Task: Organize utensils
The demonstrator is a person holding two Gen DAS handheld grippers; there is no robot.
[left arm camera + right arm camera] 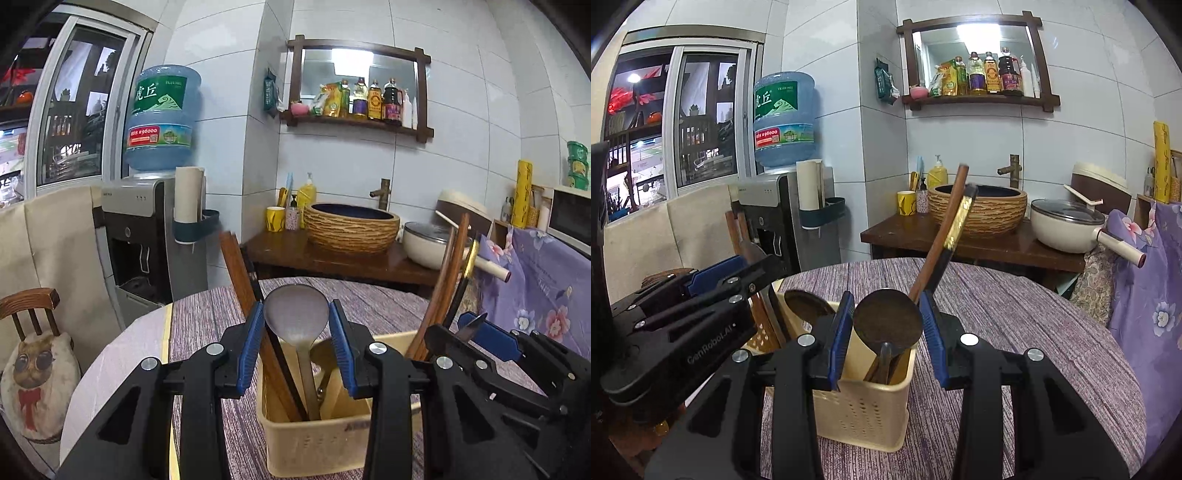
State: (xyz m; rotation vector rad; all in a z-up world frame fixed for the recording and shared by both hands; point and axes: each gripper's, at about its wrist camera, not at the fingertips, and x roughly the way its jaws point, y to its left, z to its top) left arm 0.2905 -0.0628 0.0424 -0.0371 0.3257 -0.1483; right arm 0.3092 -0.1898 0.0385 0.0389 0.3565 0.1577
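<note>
Two spoon bowls, each between open gripper fingers: left gripper [296, 325], right gripper [886, 321]

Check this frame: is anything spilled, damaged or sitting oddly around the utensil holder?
Nothing stands out. The beige perforated plastic utensil holder stands upright on the purple striped tablecloth, with the metal spoon and brown wooden chopsticks leaning inside it. No spill or damage shows.

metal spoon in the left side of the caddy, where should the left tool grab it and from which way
Grip the metal spoon at the neck just under its bowl, coming down from above with the left tool straddling it. It stands upright, handle buried in the beige caddy among chopsticks, so only the top is reachable.
</note>
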